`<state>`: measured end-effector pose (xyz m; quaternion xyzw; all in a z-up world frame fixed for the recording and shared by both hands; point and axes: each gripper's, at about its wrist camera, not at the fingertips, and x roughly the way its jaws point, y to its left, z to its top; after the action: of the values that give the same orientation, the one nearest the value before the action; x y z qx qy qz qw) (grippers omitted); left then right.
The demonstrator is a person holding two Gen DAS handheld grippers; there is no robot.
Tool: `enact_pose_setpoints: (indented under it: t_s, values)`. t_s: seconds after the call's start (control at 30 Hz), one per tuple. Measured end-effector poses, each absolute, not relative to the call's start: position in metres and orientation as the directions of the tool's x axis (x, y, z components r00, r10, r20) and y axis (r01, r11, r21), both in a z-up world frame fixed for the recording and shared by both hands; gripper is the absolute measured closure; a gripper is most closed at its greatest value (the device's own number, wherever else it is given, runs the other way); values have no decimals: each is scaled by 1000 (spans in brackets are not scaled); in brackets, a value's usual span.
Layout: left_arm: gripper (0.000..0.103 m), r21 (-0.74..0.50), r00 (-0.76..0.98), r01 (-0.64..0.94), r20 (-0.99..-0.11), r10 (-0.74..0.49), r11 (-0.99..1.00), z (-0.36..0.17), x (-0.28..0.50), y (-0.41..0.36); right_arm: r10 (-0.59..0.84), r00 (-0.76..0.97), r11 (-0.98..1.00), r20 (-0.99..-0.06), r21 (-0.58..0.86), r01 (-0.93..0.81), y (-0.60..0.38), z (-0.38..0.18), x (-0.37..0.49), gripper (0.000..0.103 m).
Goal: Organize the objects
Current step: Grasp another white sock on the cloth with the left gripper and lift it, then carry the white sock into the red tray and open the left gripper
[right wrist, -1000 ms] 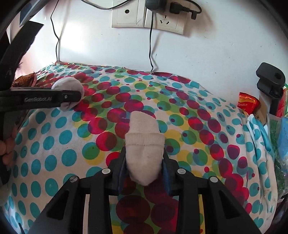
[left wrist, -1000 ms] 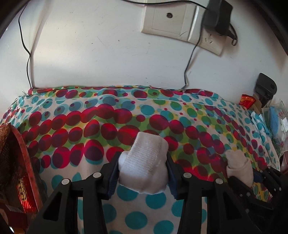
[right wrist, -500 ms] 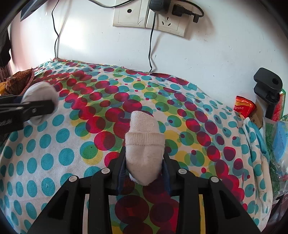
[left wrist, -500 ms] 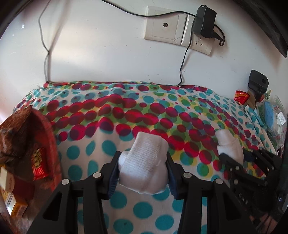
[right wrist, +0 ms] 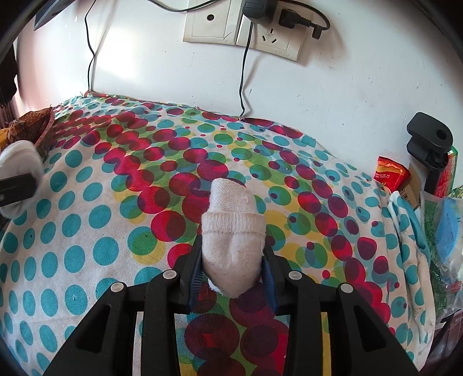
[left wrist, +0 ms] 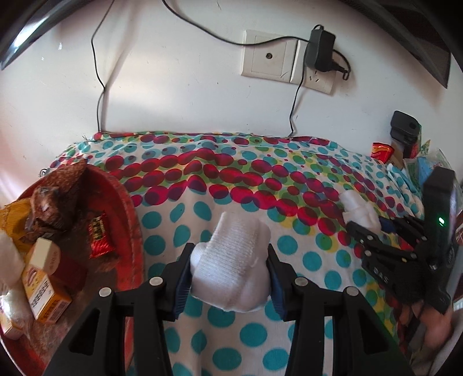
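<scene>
My left gripper (left wrist: 230,269) is shut on a rolled white sock (left wrist: 231,260) and holds it above the dotted cloth, just right of a red basket (left wrist: 131,208). My right gripper (right wrist: 231,260) is shut on a rolled cream sock (right wrist: 233,231) over the middle of the cloth. In the left wrist view the right gripper (left wrist: 364,222) shows at the far right with its sock (left wrist: 357,206). In the right wrist view the left gripper's sock (right wrist: 20,167) shows at the left edge.
The red basket holds small boxes (left wrist: 43,277), a red snack packet (left wrist: 98,234) and a brown toy (left wrist: 55,202). A white wall with sockets (right wrist: 243,26) and hanging cables backs the table. Snack packets (right wrist: 389,173), a black holder (right wrist: 428,141) and bags crowd the right edge.
My left gripper has moved left and back with its sock, so the red basket now shows fully beside it. My right gripper has stayed nearly still with its sock.
</scene>
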<state>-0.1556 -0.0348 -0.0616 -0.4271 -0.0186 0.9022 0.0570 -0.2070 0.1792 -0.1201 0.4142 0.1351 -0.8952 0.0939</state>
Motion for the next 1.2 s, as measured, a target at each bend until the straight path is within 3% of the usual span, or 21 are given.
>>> enact_pose_setpoints:
  t_s: [0.4, 0.93, 1.2]
  values:
    - [56, -88, -666, -46, -740, 96, -995, -38, -100, -77, -56, -640, -946, -767, -164, 279, 178, -121, -207, 68]
    - [56, -54, -681, 199, -726, -98, -978, -26, -65, -212, -52, -642, -945, -765, -171, 280, 179, -121, -206, 68]
    - [56, -85, -658, 142, -753, -30, -986, -39, -63, -202, -46, -644, -943, -764, -179, 280, 178, -120, -206, 68]
